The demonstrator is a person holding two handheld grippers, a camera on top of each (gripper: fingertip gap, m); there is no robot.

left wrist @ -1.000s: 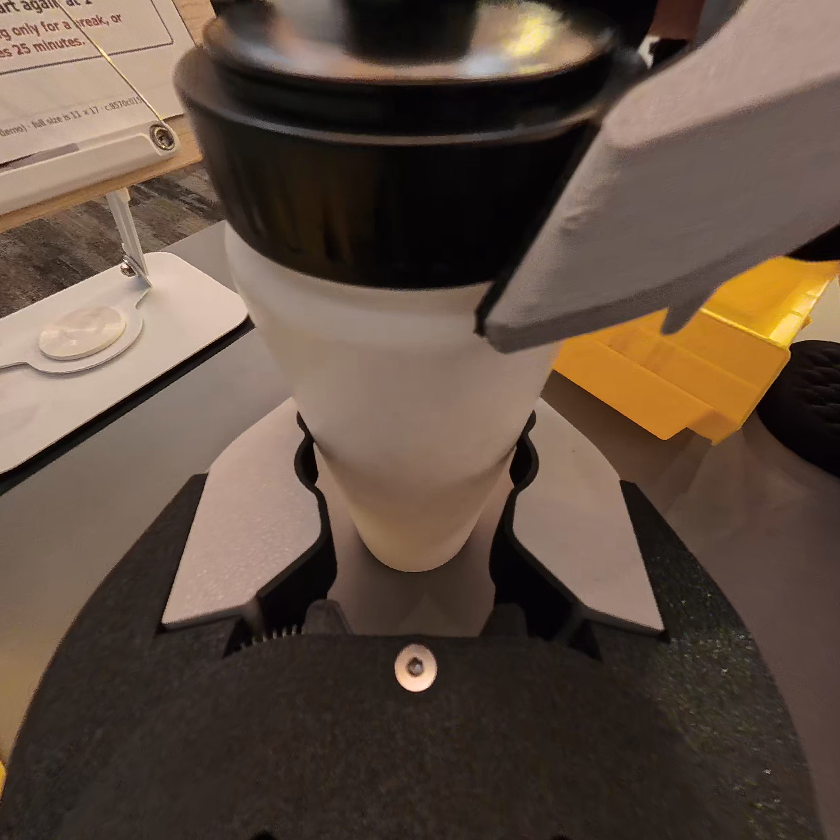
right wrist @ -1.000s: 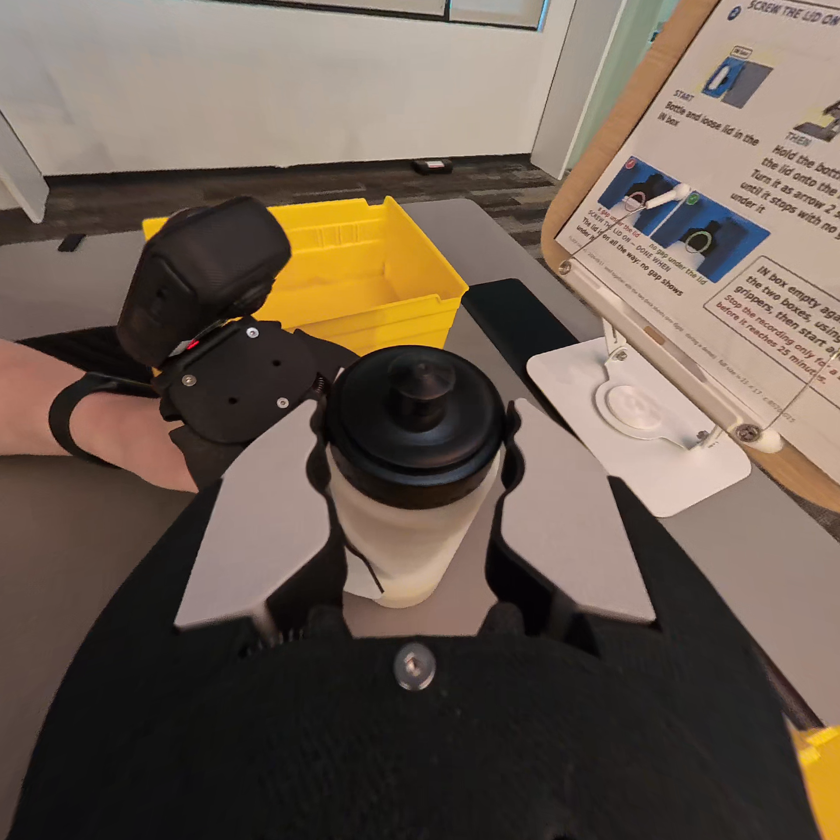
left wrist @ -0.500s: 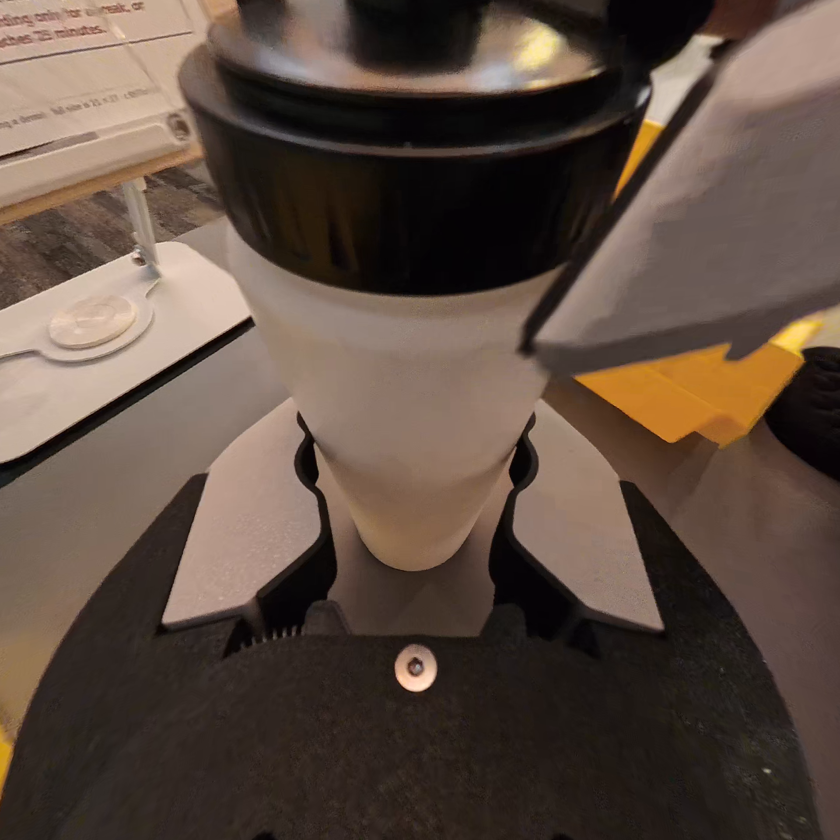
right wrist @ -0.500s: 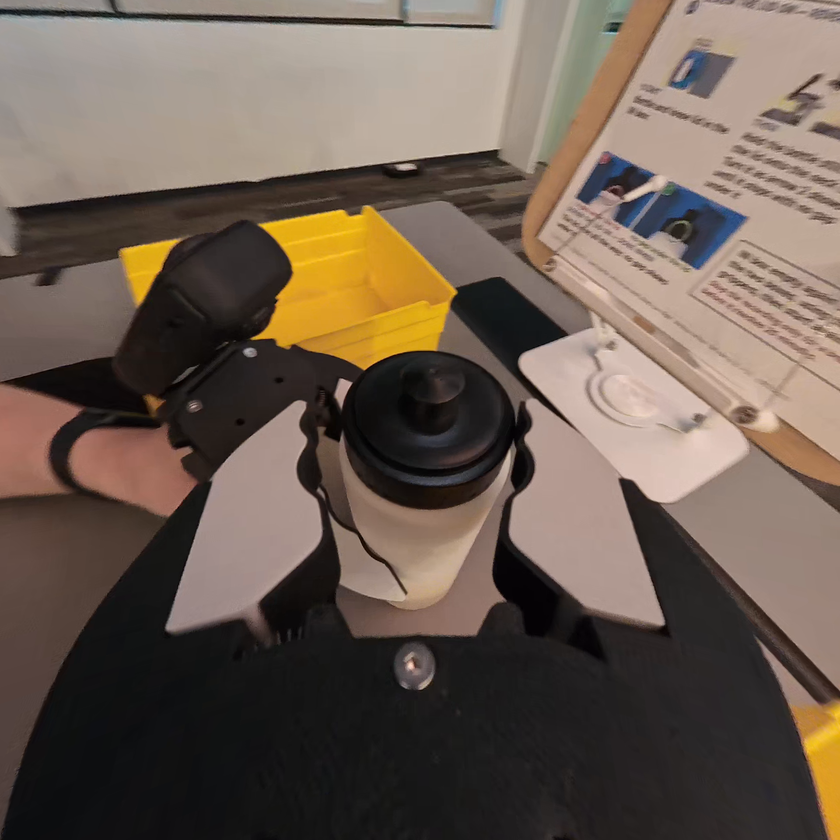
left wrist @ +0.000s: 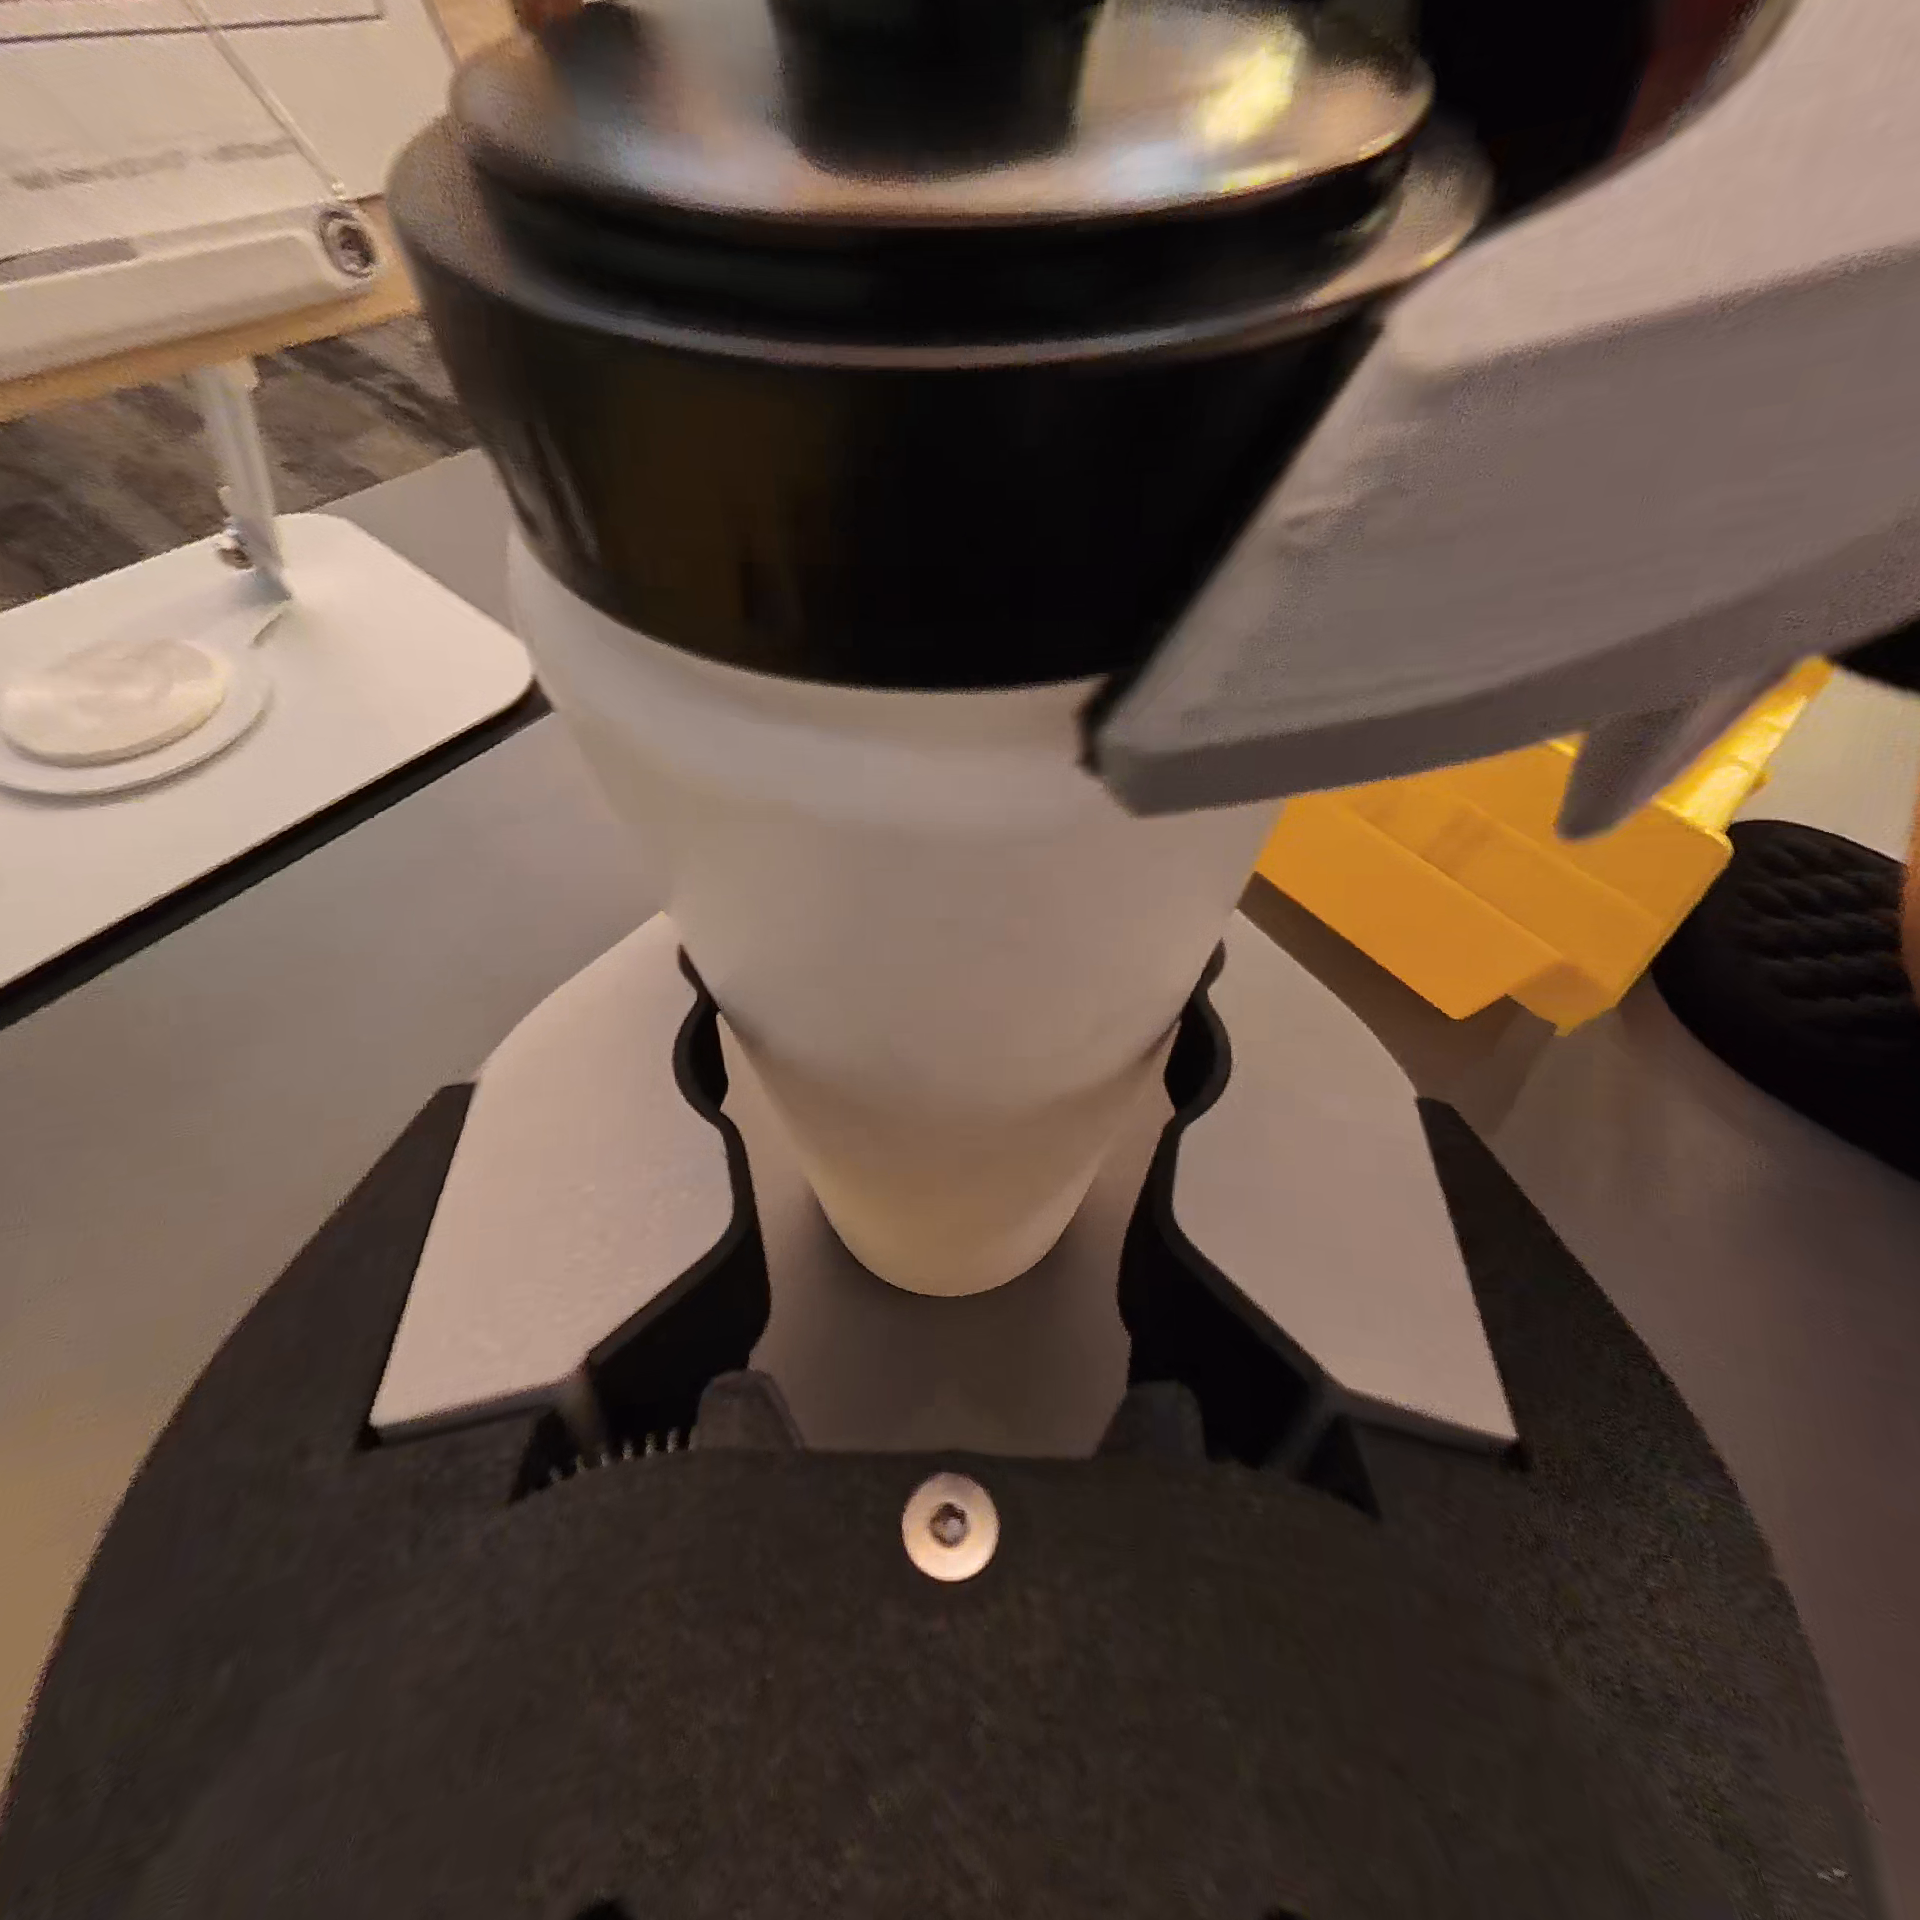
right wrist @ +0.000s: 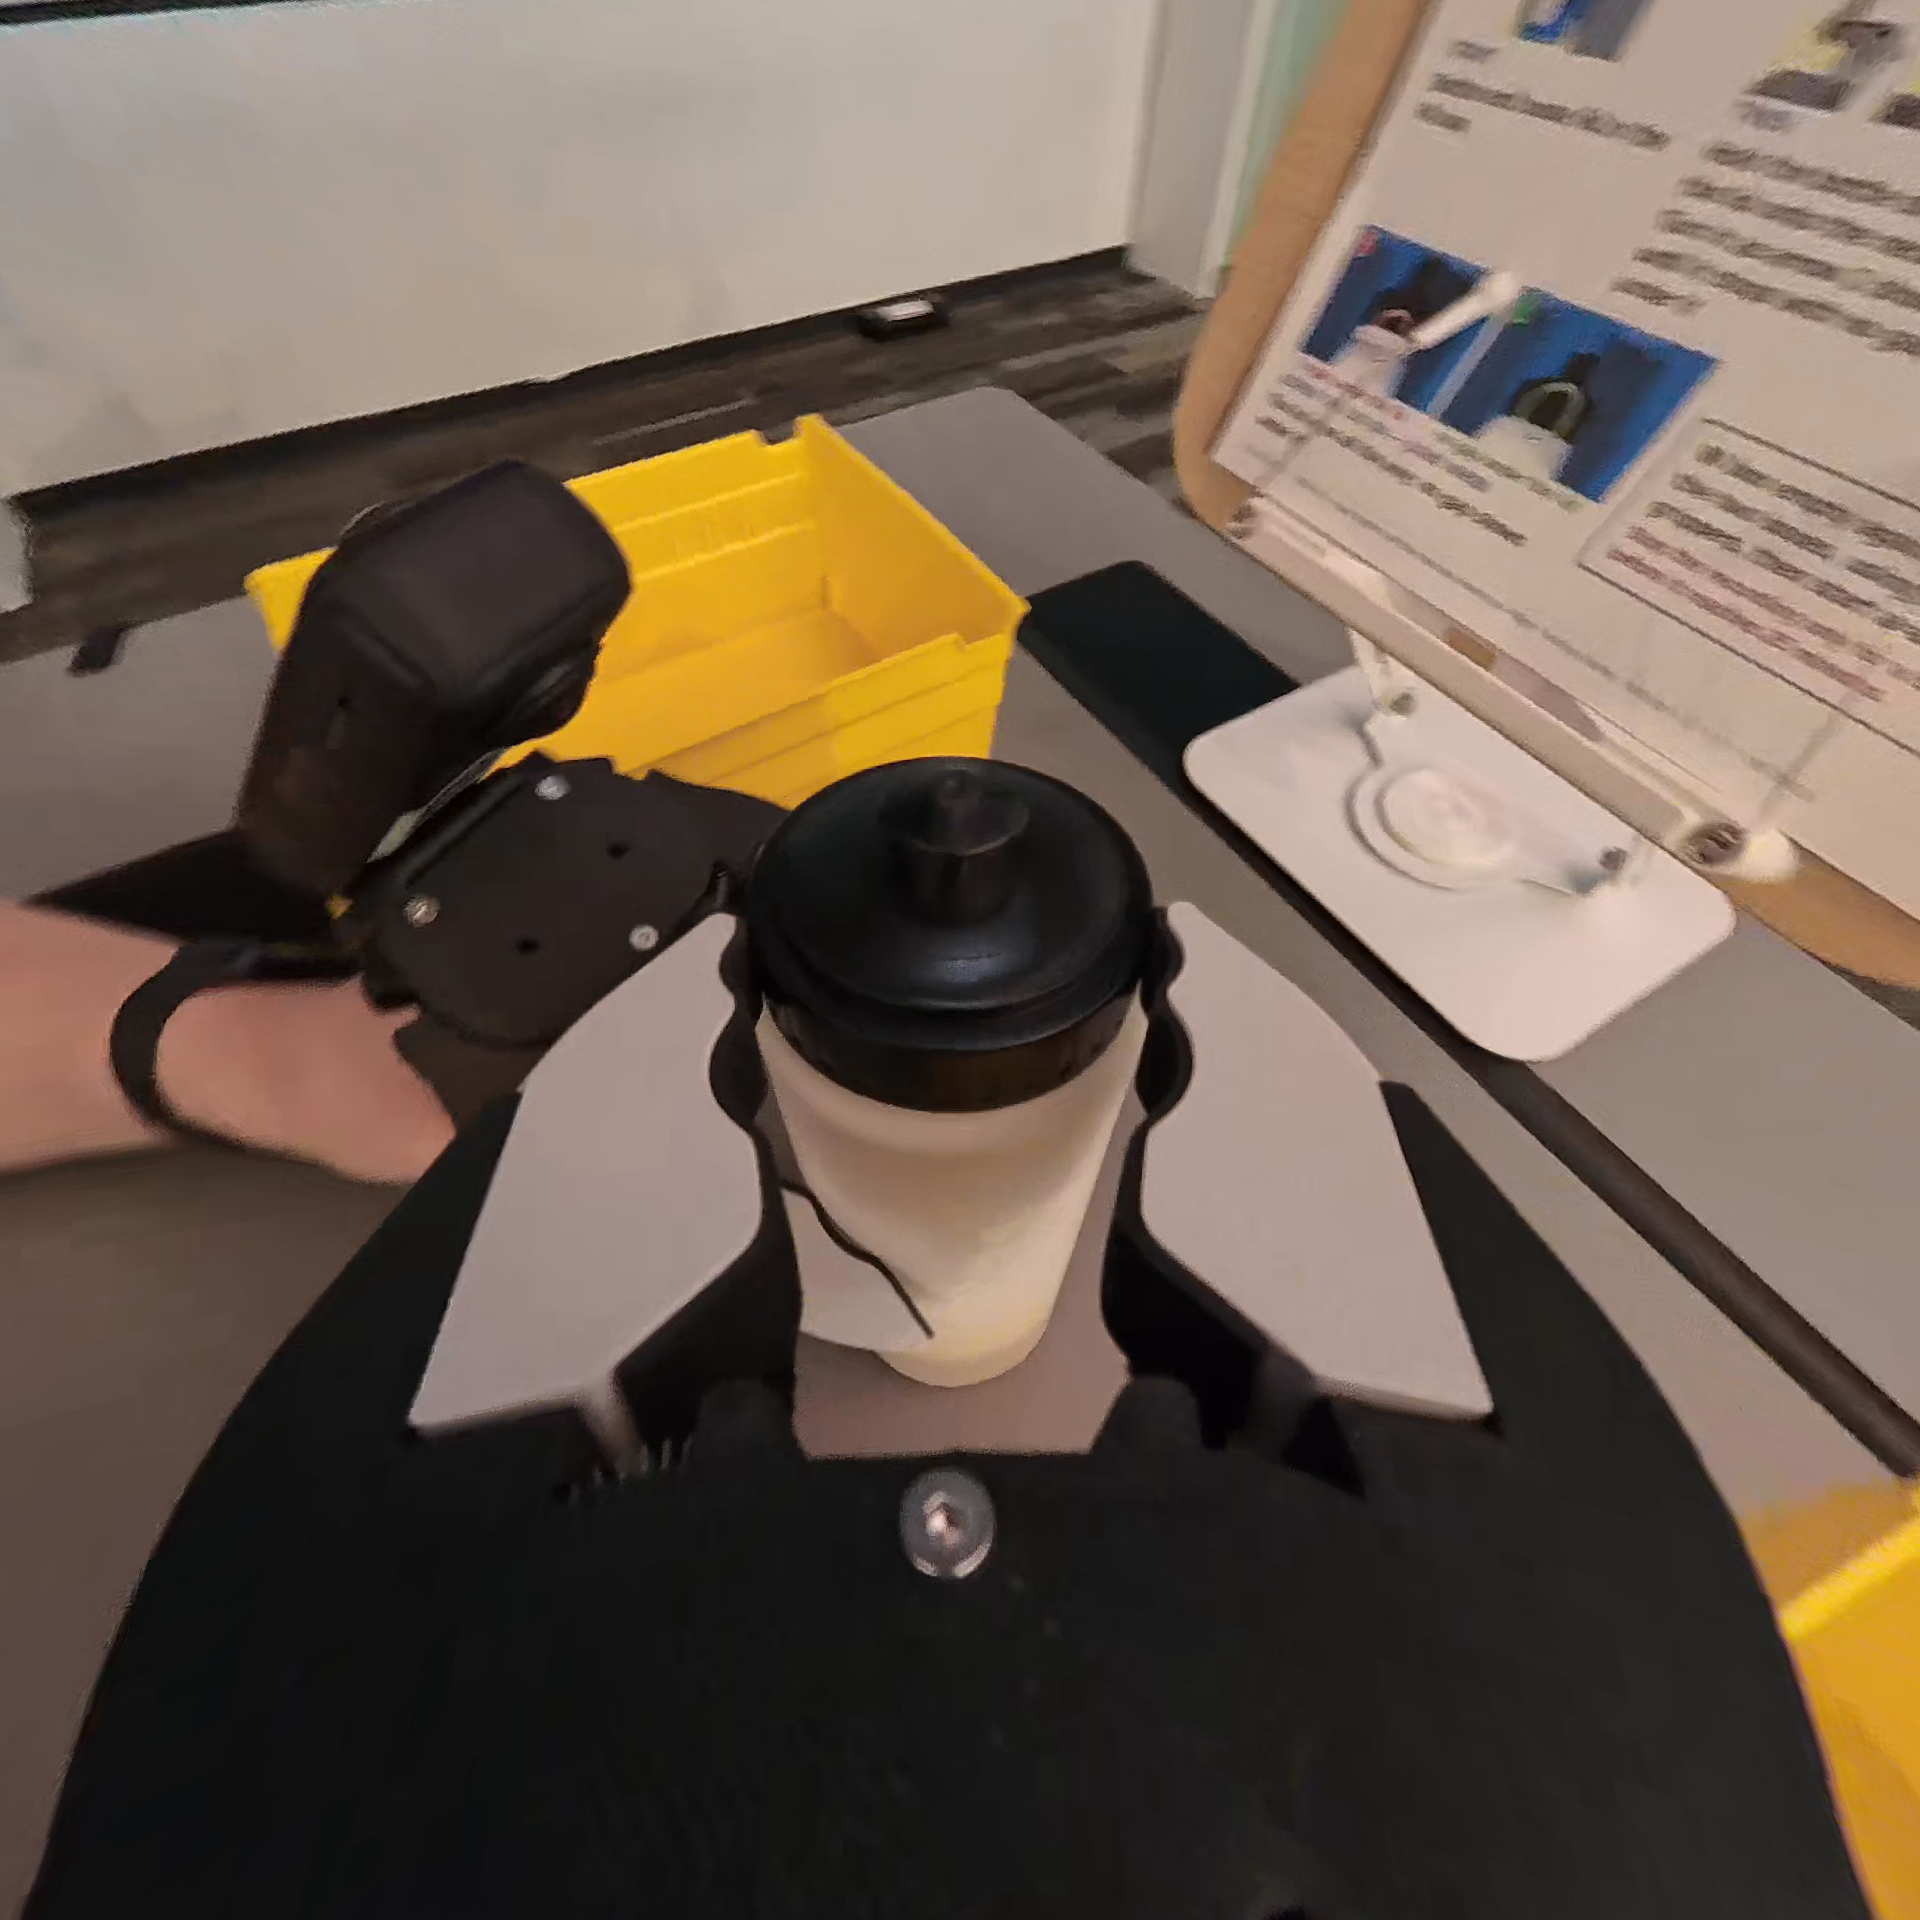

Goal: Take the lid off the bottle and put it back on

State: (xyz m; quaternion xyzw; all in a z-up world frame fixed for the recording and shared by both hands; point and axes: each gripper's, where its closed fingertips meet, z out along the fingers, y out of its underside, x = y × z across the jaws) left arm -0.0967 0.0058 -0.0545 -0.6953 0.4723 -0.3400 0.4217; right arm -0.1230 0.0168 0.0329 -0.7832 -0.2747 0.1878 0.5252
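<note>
White sports bottle [left wrist: 951, 935], upright on the grey table [right wrist: 1195, 520] near its yellow bin [right wrist: 831, 644]: body clamped low by the left gripper [left wrist: 951, 1091], black lid [right wrist: 940, 925] seated and pinched by the right gripper [right wrist: 945, 997]. Unscrewing or retightening cannot be told. Left wrist view alone shows no gap beneath the lid; right wrist view alone shows the spout and instruction board [right wrist: 1621, 343].

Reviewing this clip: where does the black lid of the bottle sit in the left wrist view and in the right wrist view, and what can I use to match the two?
Left wrist view: the black lid fills the top centre, blurred, on the white bottle.
Right wrist view: the lid sits at centre, between the right hand-held gripper fingers.
Shared landmark: the yellow bin, right of the bottle there, behind it here.
</note>
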